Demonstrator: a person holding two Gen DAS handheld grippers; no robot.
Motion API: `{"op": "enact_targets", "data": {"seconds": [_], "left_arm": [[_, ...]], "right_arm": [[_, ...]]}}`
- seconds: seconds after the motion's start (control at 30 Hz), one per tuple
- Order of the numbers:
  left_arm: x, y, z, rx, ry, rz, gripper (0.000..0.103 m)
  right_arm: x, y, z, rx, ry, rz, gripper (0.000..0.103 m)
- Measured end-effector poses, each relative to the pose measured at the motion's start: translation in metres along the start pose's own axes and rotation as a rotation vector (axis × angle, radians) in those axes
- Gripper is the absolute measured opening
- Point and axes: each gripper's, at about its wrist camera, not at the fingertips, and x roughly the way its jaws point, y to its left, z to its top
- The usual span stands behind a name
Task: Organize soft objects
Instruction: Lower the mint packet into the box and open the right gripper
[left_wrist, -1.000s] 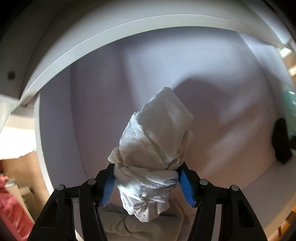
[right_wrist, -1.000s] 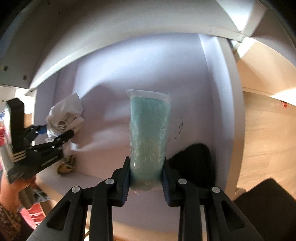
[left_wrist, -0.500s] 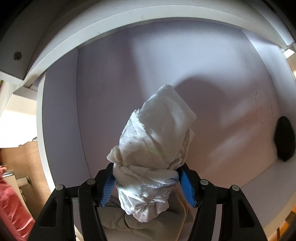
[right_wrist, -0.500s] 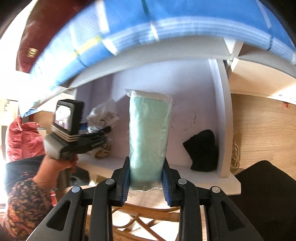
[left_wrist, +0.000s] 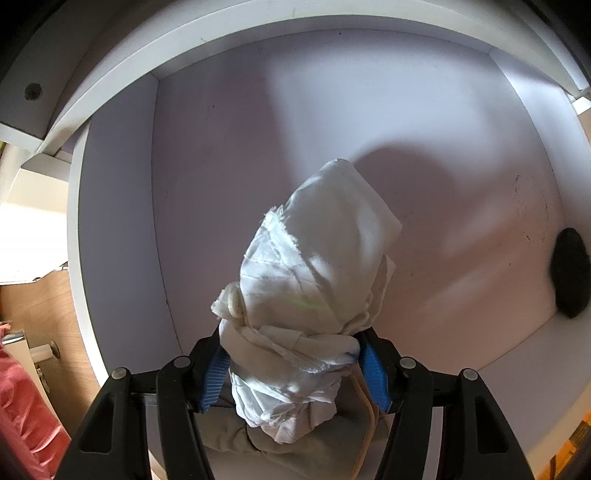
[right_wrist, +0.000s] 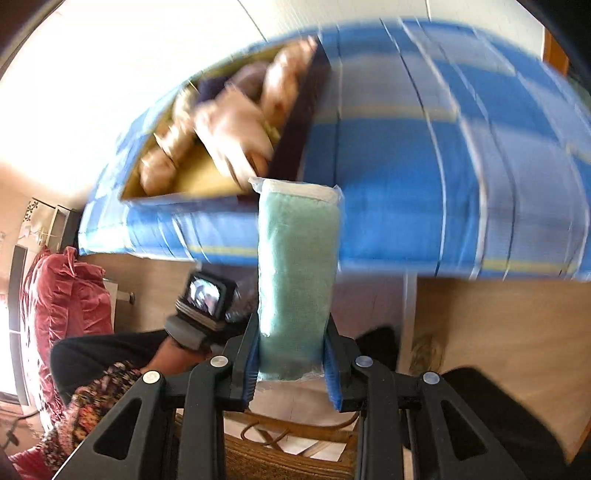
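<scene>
Two soft items are held, one per gripper. Left gripper (left_wrist: 295, 373): fingers (left_wrist: 214, 369) clamped on a white cloth bundle (left_wrist: 310, 299), inside a white shelf compartment (left_wrist: 221, 155). The bundle is crumpled woven fabric, knotted and creased, frayed along one edge, and it sticks out past the fingertips. Beneath it a grey-beige soft item (left_wrist: 236, 443) is seen on the shelf floor; whether the two touch cannot be told. A black soft item (left_wrist: 569, 273) is seen at the far right of the same compartment.

Right gripper (right_wrist: 291, 369): fingers (right_wrist: 332, 373) closed on a mint-green towel roll (right_wrist: 295, 273), a terry-textured oblong in a clear plastic sleeve with a white hem at the top end. It is held in the air in front of a blue checked cloth (right_wrist: 443, 166), below an open box (right_wrist: 221, 133) of beige plush-looking shapes, blurred.

Judgement on the step in hand: the roll is likely meant for the box or the cloth-covered surface. The roll should be kept squeezed low, since the plastic sleeve looks slippery. Box rim should be cleared before release. For the bundle, release should be made only once it is rested on the shelf floor, as loose folds are likely to spread or catch on the pads.
</scene>
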Motion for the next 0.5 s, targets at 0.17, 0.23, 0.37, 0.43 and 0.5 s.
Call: {"op": "enact_targets", "data": {"seconds": [0.17, 0.23, 0.37, 0.43, 0.5], "left_arm": [[-0.003, -0.001, 0.003, -0.001, 0.000, 0.000, 0.063], [-0.002, -0.001, 0.001, -0.005, -0.001, -0.002, 0.063], [0.007, 0.000, 0.003, -0.011, 0.001, -0.010, 0.063], [0.007, 0.001, 0.003, -0.014, 0.003, -0.013, 0.063], [0.009, 0.001, 0.005, -0.016, 0.002, -0.016, 0.062]], "right_arm": [[-0.013, 0.029, 0.059, -0.045, -0.058, -0.026, 0.029], [-0.010, 0.041, 0.086, -0.056, -0.066, -0.033, 0.029], [0.006, 0.067, 0.133, -0.075, -0.082, -0.068, 0.029], [0.023, 0.078, 0.152, -0.080, -0.078, -0.087, 0.029], [0.037, 0.081, 0.166, -0.082, -0.073, -0.110, 0.029]]}}
